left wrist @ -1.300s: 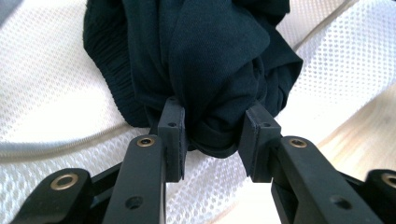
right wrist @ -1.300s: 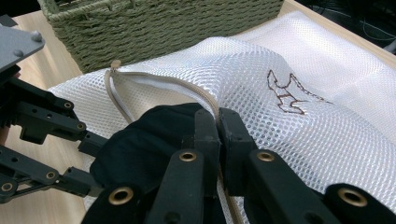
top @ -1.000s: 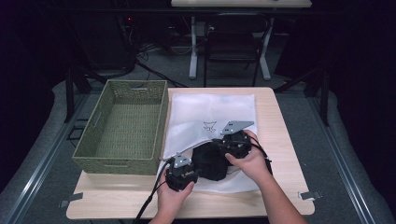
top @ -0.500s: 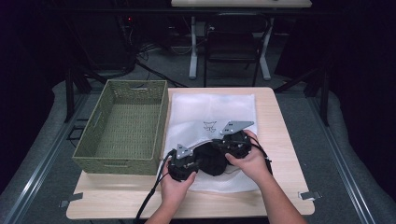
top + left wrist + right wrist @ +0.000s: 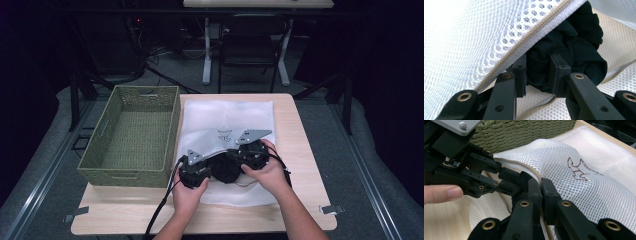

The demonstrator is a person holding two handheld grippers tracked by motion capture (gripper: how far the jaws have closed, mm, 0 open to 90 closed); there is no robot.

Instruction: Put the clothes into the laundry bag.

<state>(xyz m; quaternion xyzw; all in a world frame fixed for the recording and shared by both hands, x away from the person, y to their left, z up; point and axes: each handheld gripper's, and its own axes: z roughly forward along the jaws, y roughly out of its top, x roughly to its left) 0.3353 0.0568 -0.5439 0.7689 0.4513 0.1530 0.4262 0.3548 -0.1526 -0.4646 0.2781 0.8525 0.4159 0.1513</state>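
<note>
A white mesh laundry bag lies flat on the table, its zipped mouth toward the person. A black garment bulges from that mouth between the two grippers. My left gripper is shut on a fold of the black garment, just under the bag's zipper edge. In the high view the left gripper comes in from the left. My right gripper is shut on the bag's zipper edge, lifting the mesh. From above, the right gripper sits right of the garment.
A green woven basket stands empty on the table's left half, close beside the bag. Bare wooden table lies to the right of the bag and along the front edge. Chair and table legs stand on the floor beyond.
My left gripper has shifted up and right, toward the bag's mouth, taking the black garment with it. The right gripper has stayed put on the bag's edge.
</note>
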